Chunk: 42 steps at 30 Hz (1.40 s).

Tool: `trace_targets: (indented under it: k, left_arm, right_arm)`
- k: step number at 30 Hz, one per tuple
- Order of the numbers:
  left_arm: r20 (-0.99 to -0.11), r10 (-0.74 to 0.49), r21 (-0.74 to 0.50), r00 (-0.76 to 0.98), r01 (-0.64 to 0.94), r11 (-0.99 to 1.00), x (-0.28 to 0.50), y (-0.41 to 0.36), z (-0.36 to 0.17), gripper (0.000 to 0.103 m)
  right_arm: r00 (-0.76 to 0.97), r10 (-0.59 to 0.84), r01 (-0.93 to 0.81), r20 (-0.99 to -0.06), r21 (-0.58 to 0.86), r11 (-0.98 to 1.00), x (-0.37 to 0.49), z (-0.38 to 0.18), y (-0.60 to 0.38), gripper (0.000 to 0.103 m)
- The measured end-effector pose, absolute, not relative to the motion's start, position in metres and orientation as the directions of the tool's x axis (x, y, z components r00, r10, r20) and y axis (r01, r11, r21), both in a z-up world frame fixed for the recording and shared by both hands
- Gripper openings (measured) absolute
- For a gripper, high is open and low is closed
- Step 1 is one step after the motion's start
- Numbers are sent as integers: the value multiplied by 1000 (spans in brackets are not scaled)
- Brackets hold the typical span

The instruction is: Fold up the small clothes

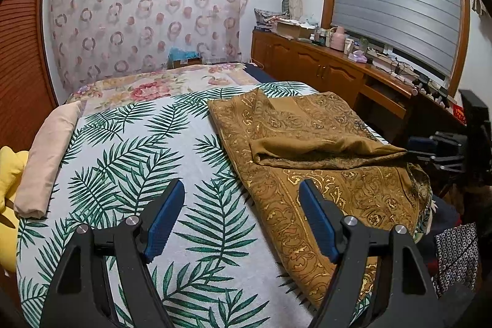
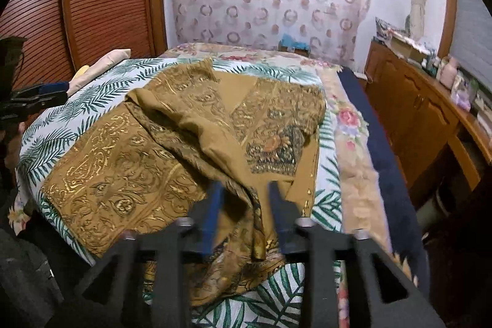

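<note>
Nearest the right wrist lens we logged the right gripper [image 2: 243, 217], jaws partly apart, with a bunched corner of the gold-patterned brown cloth [image 2: 172, 149] lying loose between them; the pads did not appear to press it. That cloth sat on the leaf-print bedspread [image 2: 77, 100], its long axis running from 8 o'clock toward 2 o'clock in that view, one flap folded over the middle. From the left wrist lens, the left gripper [image 1: 243, 220] hung with jaws wide and empty over the bedspread, cloth edge at 2 o'clock. We judged the right hand nearer for the next fold.
</note>
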<state>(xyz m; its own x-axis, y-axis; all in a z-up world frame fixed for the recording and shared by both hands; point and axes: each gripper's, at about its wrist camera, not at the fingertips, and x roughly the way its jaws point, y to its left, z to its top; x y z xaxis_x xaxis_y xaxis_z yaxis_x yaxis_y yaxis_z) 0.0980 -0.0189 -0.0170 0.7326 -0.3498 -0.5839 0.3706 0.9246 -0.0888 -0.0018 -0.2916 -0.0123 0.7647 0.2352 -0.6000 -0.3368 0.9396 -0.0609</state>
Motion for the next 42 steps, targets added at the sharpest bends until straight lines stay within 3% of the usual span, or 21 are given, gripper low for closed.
trace_targets:
  k: [9,24,37,39,40,42]
  left_arm:
    - [-591,-351,-97,727,367,925,98,-16,-23,78]
    - [-614,-340,-106,713,352,930,96,-7,-33,78]
    - [-623,-343,-113,703,353,929,94,-8,-38,78]
    - [-623,-345,-113,702,356,928,94,-8,-38,78]
    - [-622,-347,-114,702,358,927,93,-8,-38,78]
    - [-622,-349,-116,701,359,926,93,-8,-38,78]
  right_arm:
    - [761,297,-396,-576,-51,917,24,-3,-267,56]
    - [566,433,-600,-702,10,800,131,-29,-182,56]
    - [526,400,-640,-750,-40,768,154,-51,-158,56]
    - [547,394,-623,-739,-44,781,155,-52,-158,44]
    - [572,381,-605,-727,-61,794,156,-53,-158,27]
    - [581,398,-601,-710,-44,798,154,-52,-162,9]
